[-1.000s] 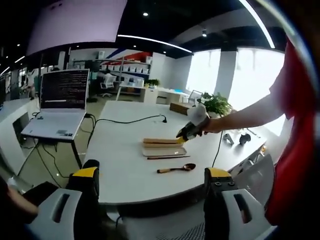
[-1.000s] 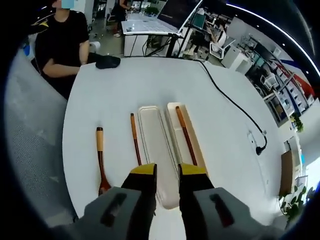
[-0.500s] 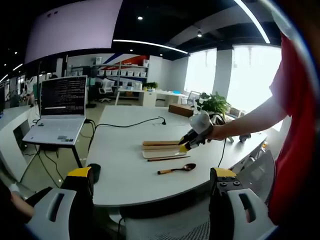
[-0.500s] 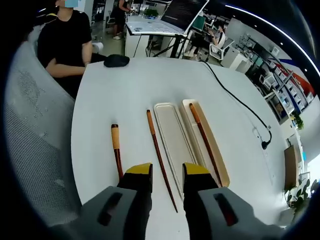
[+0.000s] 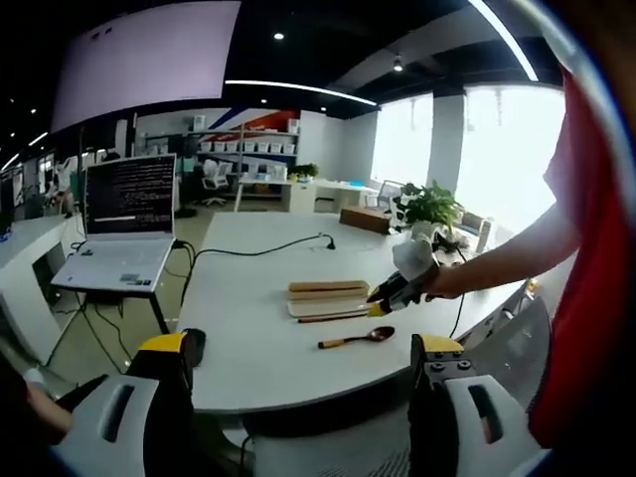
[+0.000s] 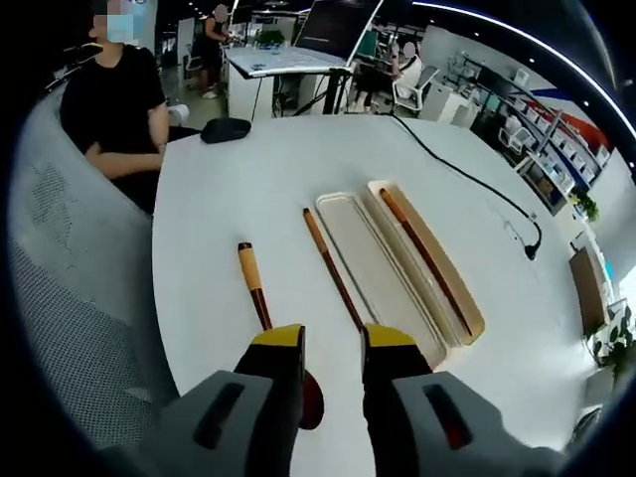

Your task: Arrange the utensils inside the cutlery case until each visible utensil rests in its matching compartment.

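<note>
— Where's the loose chopstick [image 6: 334, 271] from your jaws?

— Straight ahead of my right gripper [image 6: 331, 341], long axis running away from me, near end between the narrowly parted, empty jaws. The case [image 6: 417, 268] lies just right; the spoon [image 6: 260, 303] left.

— And the left gripper [image 5: 301, 350]?

— Wide, empty, well back off the worktop [image 5: 248, 328].

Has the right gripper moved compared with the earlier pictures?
Yes. In the left gripper view the right gripper has drawn back from over the cutlery case toward the table's near edge, close to the spoon.
</note>
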`<action>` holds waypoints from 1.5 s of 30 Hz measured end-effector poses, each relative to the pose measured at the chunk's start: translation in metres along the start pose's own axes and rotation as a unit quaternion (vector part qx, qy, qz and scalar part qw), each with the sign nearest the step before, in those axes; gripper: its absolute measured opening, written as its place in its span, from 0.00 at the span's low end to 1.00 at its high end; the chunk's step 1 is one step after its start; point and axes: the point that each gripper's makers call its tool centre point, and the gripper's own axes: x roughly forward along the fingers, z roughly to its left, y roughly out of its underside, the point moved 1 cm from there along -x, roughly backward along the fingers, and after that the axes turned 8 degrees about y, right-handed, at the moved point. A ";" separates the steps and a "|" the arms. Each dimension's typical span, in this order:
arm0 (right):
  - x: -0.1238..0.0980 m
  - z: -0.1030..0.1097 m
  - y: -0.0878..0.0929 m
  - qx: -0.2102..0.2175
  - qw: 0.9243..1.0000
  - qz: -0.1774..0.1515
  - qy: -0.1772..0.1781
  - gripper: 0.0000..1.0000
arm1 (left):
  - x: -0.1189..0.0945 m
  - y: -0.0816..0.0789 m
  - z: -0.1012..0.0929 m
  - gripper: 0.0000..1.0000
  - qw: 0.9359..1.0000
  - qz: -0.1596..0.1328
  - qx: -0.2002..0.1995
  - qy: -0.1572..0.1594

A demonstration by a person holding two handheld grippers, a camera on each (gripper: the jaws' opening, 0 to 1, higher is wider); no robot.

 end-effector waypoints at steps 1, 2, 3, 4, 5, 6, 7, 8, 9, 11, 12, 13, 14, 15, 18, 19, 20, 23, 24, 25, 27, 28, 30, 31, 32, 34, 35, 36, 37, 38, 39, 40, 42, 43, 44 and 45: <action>0.001 -0.001 0.000 0.005 1.000 -0.002 -0.002 0.20 | 0.000 -0.005 -0.003 0.82 1.000 -0.017 -0.007 0.012; 0.001 -0.002 -0.001 0.003 1.000 -0.003 -0.001 0.20 | 0.000 -0.006 -0.005 0.87 0.999 -0.021 -0.014 0.025; 0.002 -0.005 -0.001 -0.008 1.000 -0.007 0.004 0.19 | 0.001 -0.004 -0.003 0.90 1.000 -0.012 -0.015 0.021; 0.003 -0.006 -0.002 -0.014 1.000 -0.007 0.005 0.19 | 0.001 -0.002 0.000 0.92 1.000 -0.009 -0.013 0.016; 0.004 -0.004 -0.002 -0.023 1.000 -0.008 0.001 0.19 | 0.000 -0.001 0.003 0.92 1.000 -0.005 -0.002 0.011; 0.005 -0.003 -0.002 -0.026 1.000 -0.008 0.000 0.20 | 0.000 -0.001 0.002 0.92 1.000 -0.006 -0.003 0.013; 0.006 -0.001 -0.004 -0.031 0.999 -0.009 -0.004 0.20 | 0.001 0.001 0.001 0.93 1.000 -0.005 -0.011 0.017; 0.007 0.001 -0.005 -0.034 0.999 -0.010 -0.009 0.20 | 0.001 0.002 -0.001 0.93 1.000 -0.002 -0.019 0.017; 0.008 0.003 -0.007 -0.042 0.999 -0.015 -0.012 0.19 | 0.001 0.003 -0.001 0.93 1.000 0.000 -0.019 0.016; 0.011 0.003 -0.008 -0.045 0.999 -0.013 -0.011 0.13 | -0.002 0.004 -0.001 0.92 1.000 0.000 -0.014 0.009; 0.012 0.002 -0.009 -0.041 0.999 -0.011 -0.010 0.10 | -0.005 0.005 0.001 0.89 1.000 -0.001 -0.014 -0.004; 0.012 0.001 -0.011 -0.037 0.999 -0.012 -0.008 0.10 | -0.007 0.004 0.003 0.82 1.000 -0.005 -0.014 -0.013; 0.014 0.002 -0.014 -0.031 0.999 -0.017 -0.012 0.12 | -0.012 0.003 0.006 0.78 1.000 -0.013 -0.013 -0.018; 0.015 0.002 -0.014 -0.032 0.999 -0.016 -0.015 0.13 | -0.013 0.003 0.007 0.77 1.000 -0.015 -0.013 -0.017; 0.021 0.003 -0.016 -0.076 0.997 -0.013 -0.017 0.11 | -0.013 0.007 0.008 0.84 1.000 -0.001 -0.007 -0.017; 0.024 0.002 -0.016 -0.082 0.996 -0.009 -0.019 0.11 | -0.013 0.007 0.008 0.84 1.000 -0.001 -0.006 -0.018; 0.027 0.001 -0.016 -0.088 0.996 -0.006 -0.020 0.11 | -0.011 0.005 0.004 0.84 1.000 -0.002 -0.005 -0.013; 0.035 -0.003 -0.008 -0.087 0.995 0.036 -0.034 0.08 | -0.011 0.007 0.003 0.84 1.000 0.005 -0.014 -0.010; 0.037 -0.003 -0.011 -0.071 0.996 0.033 -0.037 0.10 | -0.012 0.008 0.005 0.84 1.000 0.003 -0.012 -0.012; 0.038 -0.004 -0.018 -0.064 0.997 0.017 -0.037 0.11 | -0.014 0.008 0.006 0.84 1.000 0.002 -0.011 -0.012; 0.039 -0.006 -0.025 -0.064 0.997 0.014 -0.043 0.12 | -0.016 0.008 0.006 0.84 1.000 0.001 -0.014 -0.009; 0.039 -0.007 -0.027 -0.065 0.997 0.014 -0.041 0.11 | -0.016 0.008 0.007 0.84 1.000 0.002 -0.013 -0.008; 0.042 -0.011 -0.032 -0.088 0.995 0.013 -0.036 0.10 | -0.016 0.010 0.005 0.83 1.000 0.013 -0.011 0.003; 0.044 -0.012 -0.034 -0.087 0.995 0.013 -0.039 0.09 | -0.016 0.010 0.005 0.83 1.000 0.015 -0.008 0.007; 0.045 -0.012 -0.035 -0.085 0.995 0.014 -0.046 0.09 | -0.015 0.008 0.003 0.83 1.000 0.016 -0.006 0.006; 0.049 -0.008 -0.035 -0.084 0.994 0.021 -0.064 0.08 | -0.015 0.004 0.002 0.83 1.000 0.016 -0.002 0.005; 0.051 0.002 -0.027 -0.079 0.991 0.045 -0.102 0.08 | -0.015 0.002 0.003 0.83 1.000 0.015 -0.002 0.003; 0.051 0.010 -0.018 -0.066 0.986 0.074 -0.132 0.08 | -0.016 0.001 0.003 0.83 1.000 0.014 -0.003 0.001; 0.056 0.008 -0.012 -0.058 0.986 0.092 -0.125 0.09 | -0.016 0.001 0.003 0.83 1.000 0.014 -0.004 -0.001; 0.060 0.004 -0.015 -0.077 0.988 0.072 -0.111 0.09 | -0.016 0.001 0.003 0.83 1.000 0.016 -0.005 -0.004; 0.063 -0.001 -0.018 -0.100 0.988 0.062 -0.099 0.08 | -0.017 0.001 0.003 0.83 1.000 0.017 -0.005 -0.006; 0.065 -0.005 -0.019 -0.099 0.990 0.063 -0.084 0.08 | -0.017 0.002 0.002 0.83 1.000 0.020 -0.004 -0.008; 0.067 -0.004 -0.022 -0.092 0.990 0.059 -0.088 0.08 | -0.019 0.004 0.001 0.83 1.000 0.023 -0.005 -0.009; 0.068 -0.003 -0.024 -0.087 0.990 0.059 -0.089 0.08 | -0.021 0.006 0.002 0.83 1.000 0.026 -0.009 -0.012; 0.070 -0.003 -0.026 -0.088 0.991 0.056 -0.089 0.08 | -0.022 0.007 0.002 0.83 0.999 0.027 -0.010 -0.014; 0.073 -0.004 -0.028 -0.092 0.990 0.054 -0.087 0.08 | -0.023 0.009 0.002 0.83 0.999 0.028 -0.010 -0.016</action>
